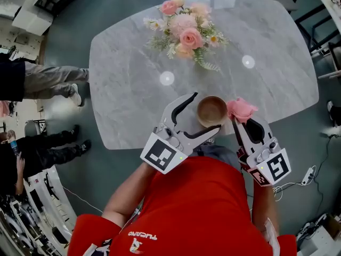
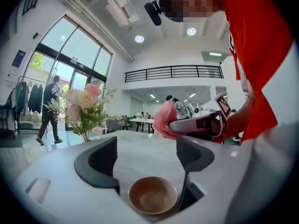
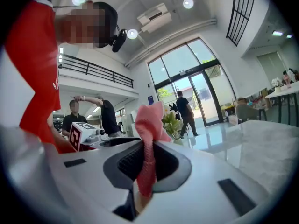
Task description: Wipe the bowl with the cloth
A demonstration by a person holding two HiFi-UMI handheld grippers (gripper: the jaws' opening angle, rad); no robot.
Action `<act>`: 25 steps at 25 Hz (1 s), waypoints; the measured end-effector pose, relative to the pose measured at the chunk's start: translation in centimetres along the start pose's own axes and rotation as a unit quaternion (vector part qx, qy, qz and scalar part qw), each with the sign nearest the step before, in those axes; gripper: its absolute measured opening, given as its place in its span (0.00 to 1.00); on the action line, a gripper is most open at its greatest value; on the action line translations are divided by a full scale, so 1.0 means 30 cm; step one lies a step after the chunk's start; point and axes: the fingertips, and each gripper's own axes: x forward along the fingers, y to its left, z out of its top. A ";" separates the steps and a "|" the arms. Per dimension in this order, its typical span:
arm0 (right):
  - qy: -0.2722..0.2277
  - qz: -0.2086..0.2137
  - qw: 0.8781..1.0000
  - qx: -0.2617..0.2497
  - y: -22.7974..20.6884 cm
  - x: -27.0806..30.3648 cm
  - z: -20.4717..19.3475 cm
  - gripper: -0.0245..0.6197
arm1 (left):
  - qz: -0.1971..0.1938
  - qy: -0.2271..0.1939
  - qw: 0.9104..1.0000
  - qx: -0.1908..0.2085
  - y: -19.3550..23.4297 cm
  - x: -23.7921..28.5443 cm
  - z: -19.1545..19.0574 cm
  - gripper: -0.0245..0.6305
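Note:
A small brown bowl (image 1: 211, 111) (image 2: 153, 196) sits between the jaws of my left gripper (image 1: 206, 112) (image 2: 148, 148), which is shut on it and holds it over the near edge of the marble table (image 1: 133, 100). Both jaws press its rim, low down near their roots. A pink cloth (image 1: 241, 109) (image 3: 149, 125) is pinched in my right gripper (image 1: 235, 121) (image 3: 147, 160), which is shut on it. The cloth bunches up above the fingertips, just right of the bowl. In the left gripper view the cloth (image 2: 163, 120) and the right gripper (image 2: 198, 124) show beyond the bowl.
A bouquet of pink flowers (image 1: 184, 31) (image 2: 84, 107) stands at the far middle of the table. People stand on the floor to the left (image 1: 48, 81). Chairs (image 1: 319, 31) are at the far right, and a power strip with cables (image 1: 308, 175) lies on the floor.

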 end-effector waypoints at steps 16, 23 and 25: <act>-0.071 0.049 0.996 -0.038 0.069 -0.057 0.126 0.08 | 0.051 -0.023 0.998 0.014 -0.016 -0.052 0.114 0.22; -0.072 0.057 0.995 -0.042 0.074 -0.059 0.124 0.07 | 0.080 -0.026 0.996 0.027 -0.007 -0.072 0.135 0.07; -0.071 0.061 0.995 -0.044 0.081 -0.059 0.127 0.07 | 0.088 -0.028 0.995 0.027 -0.003 -0.080 0.141 0.05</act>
